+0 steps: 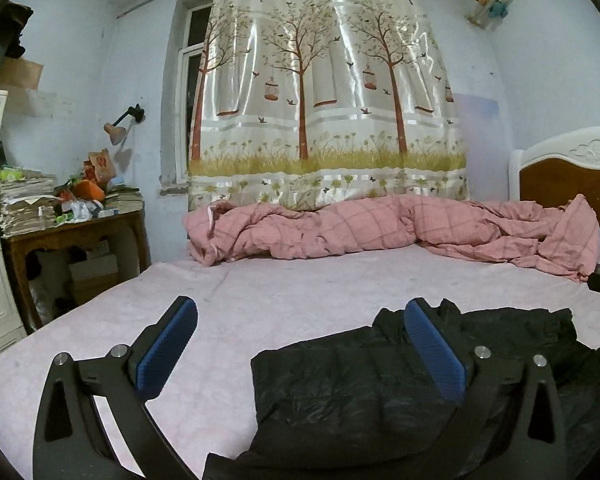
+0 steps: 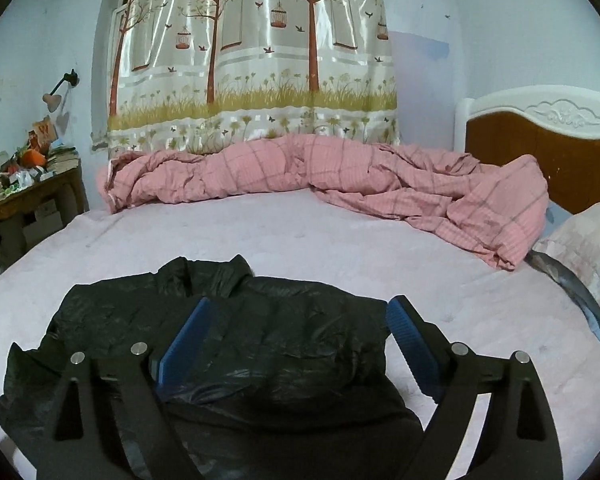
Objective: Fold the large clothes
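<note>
A black jacket (image 2: pixel 236 344) is laid on the pink sheet of the bed (image 2: pixel 340 240), near its front edge, partly folded and crumpled. The left claw (image 1: pixel 300 344) is held wide open above the jacket's left edge, nothing being gripped. The right claw (image 2: pixel 300 344) is likewise spread open over the jacket's right part. A pink checked quilt (image 1: pixel 380 224) is bunched along the far side of the bed, below a tree-patterned curtain (image 1: pixel 324 92).

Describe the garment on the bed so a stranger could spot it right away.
Start at the wide bed with its pale pink sheet. A rumpled pink checked quilt lies along the far side; the jacket lies at the near edge. It is the only black, shiny, crinkled thing there.
</note>
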Tool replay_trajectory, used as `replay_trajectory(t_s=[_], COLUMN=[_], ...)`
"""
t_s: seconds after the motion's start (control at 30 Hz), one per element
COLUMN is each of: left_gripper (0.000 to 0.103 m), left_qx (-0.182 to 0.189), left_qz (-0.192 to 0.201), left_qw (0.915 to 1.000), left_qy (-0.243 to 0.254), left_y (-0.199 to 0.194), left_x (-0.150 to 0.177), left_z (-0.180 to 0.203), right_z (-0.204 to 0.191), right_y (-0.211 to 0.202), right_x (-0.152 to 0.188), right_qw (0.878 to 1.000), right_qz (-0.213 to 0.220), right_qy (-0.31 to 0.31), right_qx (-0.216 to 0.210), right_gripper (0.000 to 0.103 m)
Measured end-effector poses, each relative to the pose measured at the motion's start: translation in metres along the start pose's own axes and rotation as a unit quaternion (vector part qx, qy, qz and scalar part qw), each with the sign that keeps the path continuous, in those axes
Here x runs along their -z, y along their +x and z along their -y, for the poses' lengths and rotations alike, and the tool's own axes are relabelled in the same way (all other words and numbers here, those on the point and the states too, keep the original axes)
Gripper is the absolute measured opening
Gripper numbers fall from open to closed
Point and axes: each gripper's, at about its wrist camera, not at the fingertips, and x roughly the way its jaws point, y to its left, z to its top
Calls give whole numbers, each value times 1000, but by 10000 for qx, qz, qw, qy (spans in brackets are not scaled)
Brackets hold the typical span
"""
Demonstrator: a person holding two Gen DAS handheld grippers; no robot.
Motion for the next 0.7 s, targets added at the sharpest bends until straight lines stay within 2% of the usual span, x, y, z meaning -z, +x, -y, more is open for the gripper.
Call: replay_trajectory(t_s=[0.23, 0.33, 0.43, 0.53, 0.7], left_gripper=[103, 103, 103, 103, 103], left_qx=[20, 285, 218, 276, 528], left_qz=[49, -152, -353, -775, -1492], left_qw=[9999, 9994, 9990, 9966, 9872], left_qy=[-125, -130, 137, 112, -184], left_y=[-20, -38, -65, -94, -130], left_x=[0, 10, 23, 40, 78], left_z=[2, 6, 12, 10, 5], right_z=[-2, 0, 1, 5, 16], right_y=[-10, -28, -57, -97, -140], right_x=[2, 20, 42, 73, 124], right_qw=[9999, 9994, 9980, 9968, 9917], right_qz=[74, -56, -227, -360, -889], right_qy=[27, 64, -165, -459, 4], right_qx=[-153, -336, -563, -550, -927], right_gripper=[92, 92, 92, 92, 92])
